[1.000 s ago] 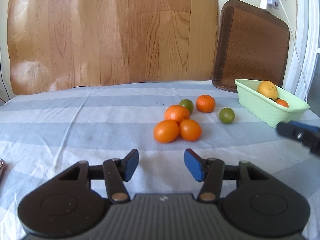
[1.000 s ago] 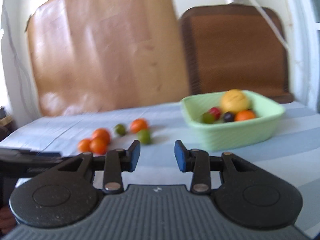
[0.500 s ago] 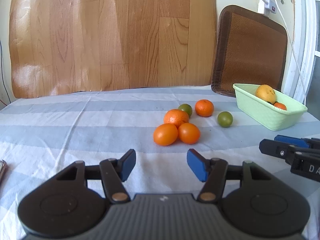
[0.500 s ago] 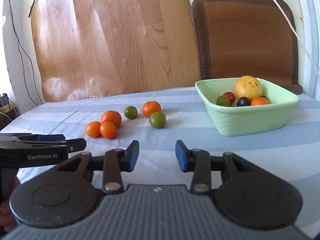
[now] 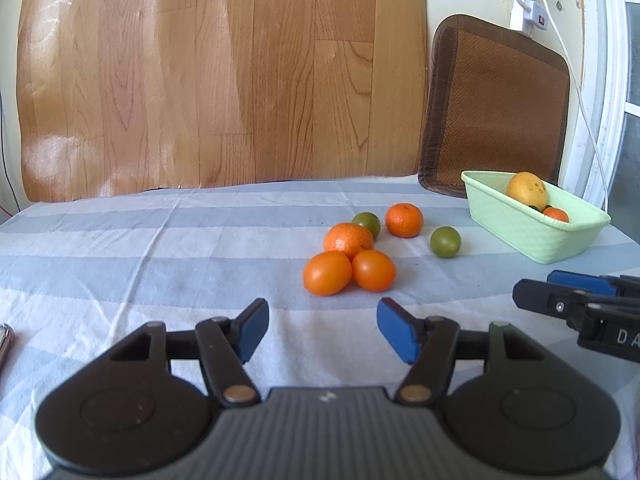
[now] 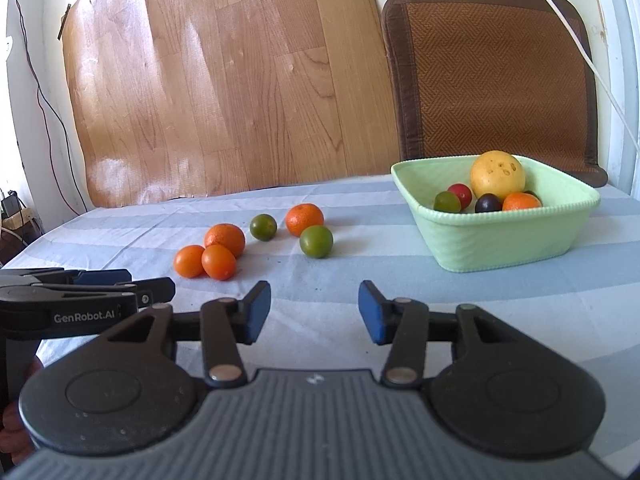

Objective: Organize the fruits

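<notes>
Several loose fruits lie on the striped cloth: two small orange fruits (image 5: pixel 327 273) (image 5: pixel 374 270), a mandarin (image 5: pixel 348 239) behind them, another mandarin (image 5: pixel 404 220), and two green fruits (image 5: pixel 367 222) (image 5: pixel 445 242). A light green basket (image 5: pixel 528 232) at the right holds a yellow fruit (image 6: pixel 497 176) and several small fruits. My left gripper (image 5: pixel 320 330) is open and empty, just short of the orange pair. My right gripper (image 6: pixel 314 312) is open and empty, in front of the nearest green fruit (image 6: pixel 316 241) and left of the basket (image 6: pixel 500 236).
A wood-pattern sheet (image 5: pixel 224 80) leans on the wall behind the table. A brown woven mat (image 6: pixel 492 68) stands behind the basket. A white cable (image 5: pixel 576 92) hangs at the right. A metal object (image 5: pixel 5 340) pokes in at the left edge.
Both grippers have opened a little wider. The right gripper has swung into steady view beside the left one. The fruits have not moved.
</notes>
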`<state>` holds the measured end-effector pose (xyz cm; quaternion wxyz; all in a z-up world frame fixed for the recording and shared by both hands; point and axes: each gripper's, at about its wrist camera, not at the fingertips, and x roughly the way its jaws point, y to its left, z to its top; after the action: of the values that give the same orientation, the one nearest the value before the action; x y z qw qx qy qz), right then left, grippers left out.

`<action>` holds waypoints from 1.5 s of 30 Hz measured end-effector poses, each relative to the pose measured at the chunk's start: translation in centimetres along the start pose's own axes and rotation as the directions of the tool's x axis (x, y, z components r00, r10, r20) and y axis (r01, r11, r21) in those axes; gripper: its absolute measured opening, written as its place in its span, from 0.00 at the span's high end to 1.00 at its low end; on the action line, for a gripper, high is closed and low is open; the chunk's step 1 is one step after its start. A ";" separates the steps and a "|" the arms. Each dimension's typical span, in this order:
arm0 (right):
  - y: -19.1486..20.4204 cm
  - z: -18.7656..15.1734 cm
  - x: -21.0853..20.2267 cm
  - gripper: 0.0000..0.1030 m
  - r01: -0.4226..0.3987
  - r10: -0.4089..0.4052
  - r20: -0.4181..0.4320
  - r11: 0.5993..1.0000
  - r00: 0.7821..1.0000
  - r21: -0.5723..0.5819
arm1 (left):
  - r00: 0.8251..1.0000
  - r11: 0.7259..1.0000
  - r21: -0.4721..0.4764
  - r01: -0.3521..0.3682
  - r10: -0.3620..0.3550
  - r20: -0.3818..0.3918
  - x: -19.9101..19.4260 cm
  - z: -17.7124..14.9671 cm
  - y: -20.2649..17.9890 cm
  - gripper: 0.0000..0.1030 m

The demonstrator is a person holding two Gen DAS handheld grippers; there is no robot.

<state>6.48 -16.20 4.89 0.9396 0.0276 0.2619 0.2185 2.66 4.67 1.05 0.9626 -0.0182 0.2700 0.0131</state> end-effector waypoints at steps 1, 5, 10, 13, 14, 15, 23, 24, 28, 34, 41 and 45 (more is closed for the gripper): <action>0.0 0.0 0.0 0.50 0.000 0.000 -0.002 1.000 1.000 0.000 | 1.000 1.000 0.002 0.000 0.000 0.003 0.0 0.0 0.0 0.40; 0.1 0.0 0.0 0.50 0.000 0.000 -0.002 1.000 1.000 0.000 | 1.000 1.000 0.007 0.000 0.000 0.009 -0.2 0.0 -0.1 0.40; 0.1 0.0 0.0 0.50 -0.001 0.001 -0.002 1.000 1.000 0.000 | 1.000 1.000 0.007 0.002 -0.002 0.014 -0.3 0.0 -0.1 0.40; 0.1 0.0 0.0 0.50 -0.001 0.001 -0.002 1.000 1.000 0.000 | 1.000 1.000 0.009 0.003 -0.003 0.018 -0.3 0.0 -0.1 0.39; 0.1 0.0 0.0 0.50 -0.001 0.001 -0.002 1.000 1.000 0.000 | 1.000 1.000 0.010 0.003 -0.003 0.019 -0.4 -0.1 -0.1 0.39; 0.1 0.0 0.0 0.50 -0.002 0.002 -0.002 1.000 1.000 0.000 | 1.000 1.000 0.011 0.003 -0.003 0.020 -0.4 -0.1 -0.2 0.39; 0.1 0.0 0.0 0.50 0.000 0.000 -0.002 1.000 1.000 0.001 | 1.000 1.000 0.013 0.003 -0.003 0.022 -0.4 0.0 -0.1 0.39; 0.2 0.0 0.0 0.50 0.000 0.000 -0.002 1.000 1.000 0.001 | 1.000 1.000 0.012 0.003 -0.003 0.022 -0.4 0.0 -0.1 0.39; 0.2 -0.1 0.0 0.50 0.000 0.000 -0.001 1.000 1.000 0.001 | 1.000 1.000 0.012 0.003 -0.004 0.022 -0.5 0.0 -0.1 0.39; 0.2 -0.1 0.0 0.50 0.001 -0.001 -0.001 1.000 1.000 0.002 | 1.000 1.000 0.013 0.003 -0.004 0.022 -0.5 0.0 -0.2 0.39; 0.2 -0.1 0.0 0.50 0.001 -0.001 -0.001 1.000 1.000 0.002 | 1.000 1.000 0.013 0.003 -0.004 0.023 -0.5 -0.1 -0.2 0.39; 0.2 0.0 0.0 0.50 0.002 -0.002 -0.001 1.000 1.000 0.003 | 1.000 1.000 0.012 0.005 -0.006 0.025 -0.6 0.0 -0.2 0.39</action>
<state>6.37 -16.04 4.89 0.9397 0.0285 0.2626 0.2174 2.17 4.46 1.41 0.9660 -0.0130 0.2579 0.0090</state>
